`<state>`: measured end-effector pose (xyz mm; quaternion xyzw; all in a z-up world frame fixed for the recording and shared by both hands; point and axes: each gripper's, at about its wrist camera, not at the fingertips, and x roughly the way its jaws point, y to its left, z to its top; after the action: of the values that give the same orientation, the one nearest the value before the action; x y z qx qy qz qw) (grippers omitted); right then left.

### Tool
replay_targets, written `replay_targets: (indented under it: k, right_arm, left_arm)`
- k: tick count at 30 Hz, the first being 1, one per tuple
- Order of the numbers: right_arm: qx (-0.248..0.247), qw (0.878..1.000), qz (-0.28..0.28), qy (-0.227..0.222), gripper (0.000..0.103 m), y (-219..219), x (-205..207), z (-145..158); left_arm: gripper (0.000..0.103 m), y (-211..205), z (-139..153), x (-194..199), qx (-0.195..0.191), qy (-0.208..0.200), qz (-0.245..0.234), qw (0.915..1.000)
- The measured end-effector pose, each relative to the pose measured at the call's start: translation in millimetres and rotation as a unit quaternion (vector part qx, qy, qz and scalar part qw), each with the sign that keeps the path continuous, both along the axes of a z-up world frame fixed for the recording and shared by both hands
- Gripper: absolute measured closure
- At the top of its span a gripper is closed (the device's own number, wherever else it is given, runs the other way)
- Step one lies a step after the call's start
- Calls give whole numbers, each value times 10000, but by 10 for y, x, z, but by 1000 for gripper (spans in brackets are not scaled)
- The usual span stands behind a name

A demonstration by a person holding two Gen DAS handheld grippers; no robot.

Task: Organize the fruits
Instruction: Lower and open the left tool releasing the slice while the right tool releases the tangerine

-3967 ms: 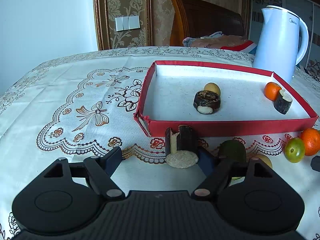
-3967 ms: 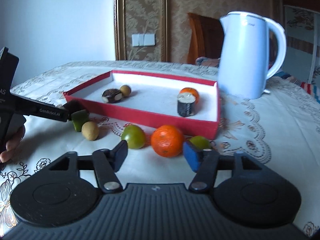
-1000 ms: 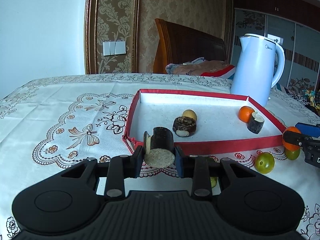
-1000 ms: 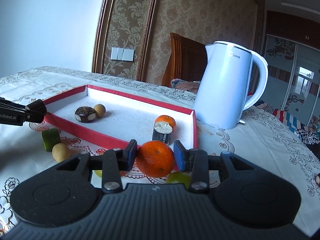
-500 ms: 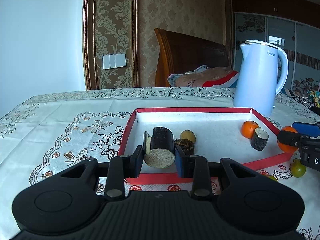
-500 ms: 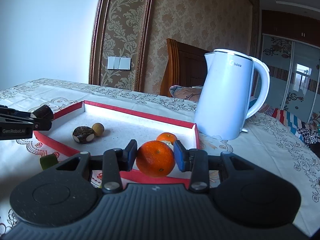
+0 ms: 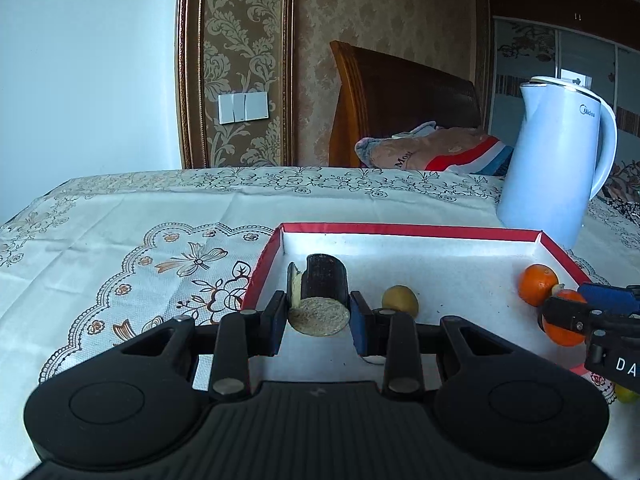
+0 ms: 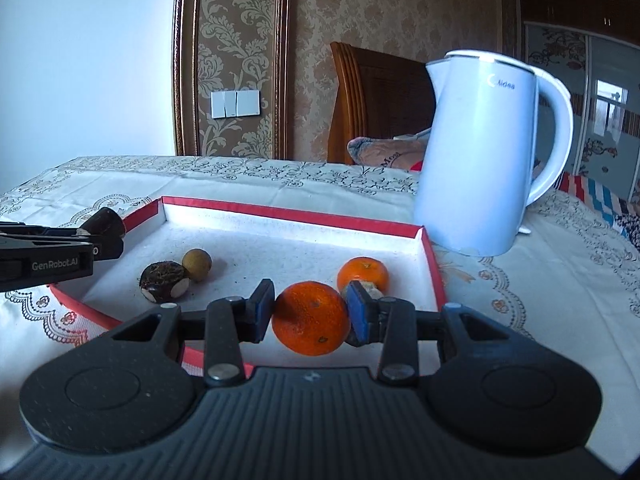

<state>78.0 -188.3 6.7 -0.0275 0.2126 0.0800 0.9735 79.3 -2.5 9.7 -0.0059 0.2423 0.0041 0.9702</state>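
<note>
Fruit sits in both grippers: the left gripper (image 7: pixel 319 316) pinches a dark cut chunk (image 7: pixel 322 290), the right gripper (image 8: pixel 310 312) pinches an orange (image 8: pixel 311 318), both above the red tray (image 8: pixel 280 213).

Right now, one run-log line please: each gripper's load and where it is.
left gripper: shut on dark sugarcane piece | right gripper: shut on orange tangerine | both over red-rimmed white tray | not released
</note>
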Motion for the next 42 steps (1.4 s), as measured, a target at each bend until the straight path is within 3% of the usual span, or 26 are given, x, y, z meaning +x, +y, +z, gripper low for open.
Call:
replay_targets:
  k: [19, 35, 36, 39, 42]
  right_arm:
    - [-205, 9987, -172, 423, 66, 272, 736, -139]
    - [-431, 9976, -25, 536, 64, 387, 871, -133]
    - [-428, 9977, -30, 533, 63, 381, 868, -134]
    - [-428, 9980, -74, 459, 44, 367, 850, -119]
    - [-429, 9982, -76, 409, 38, 362, 823, -107]
  left_arm:
    - [71, -115, -89, 478, 209, 204, 169, 9994]
    - [71, -97, -202, 664, 209, 553, 268, 9979]
    - [71, -93, -201, 660, 203, 557, 271, 9979]
    - [71, -92, -202, 652, 222, 560, 260, 9978]
    - [71, -101, -198, 649, 250, 549, 275, 9978]
